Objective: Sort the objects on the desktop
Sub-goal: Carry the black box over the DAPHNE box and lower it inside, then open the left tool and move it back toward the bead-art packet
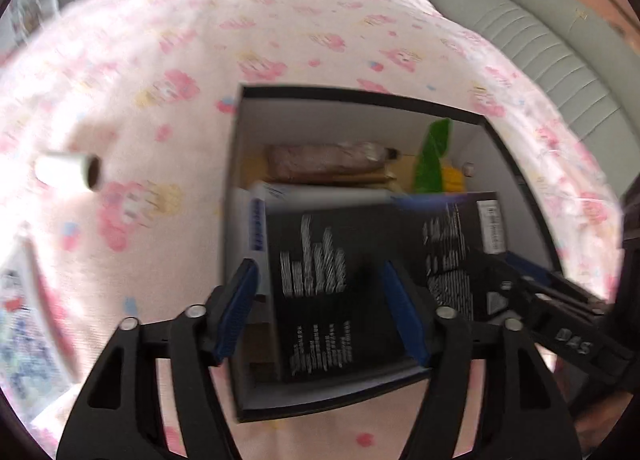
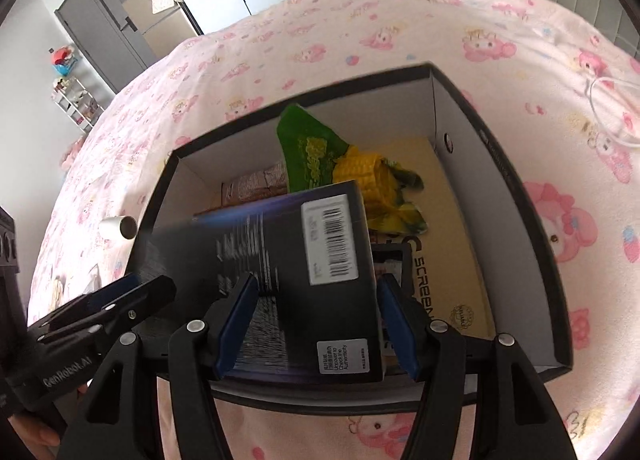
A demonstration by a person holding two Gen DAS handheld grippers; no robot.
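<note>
A large open storage box (image 2: 516, 195), dark outside and pale inside, sits on a bed spread with a pink cartoon-print sheet (image 1: 280, 27); over its near half a black carton (image 2: 304, 280) with white print and a barcode label is tilted, its long side slanting across the opening; the right gripper (image 2: 316, 320) has its blue pads either side of the carton's near end, the left pad against it while the right pad seems to sit just off it, so I cannot tell whether it is truly clamped; the left gripper (image 1: 320, 308) stands with its fingers spread wide around the other end of the same carton (image 1: 332, 292), not visibly pressing on it. Deeper in the box lie a green and yellow corn-print snack bag (image 2: 352, 167), a brownish wrapped packet (image 1: 324, 159) against the far wall, a flat tan card (image 2: 452, 227) printed with "SCREEN" on the floor, and a white and blue box (image 1: 260, 219) under the carton, all crowding the space below it; out on the sheet, well apart to the left of the box, lies a small white roll (image 1: 68, 169) with a brown core; a white cable (image 2: 612, 111) curls on the sheet to the right; a grey padded headboard (image 1: 532, 23) runs along the far side.
</note>
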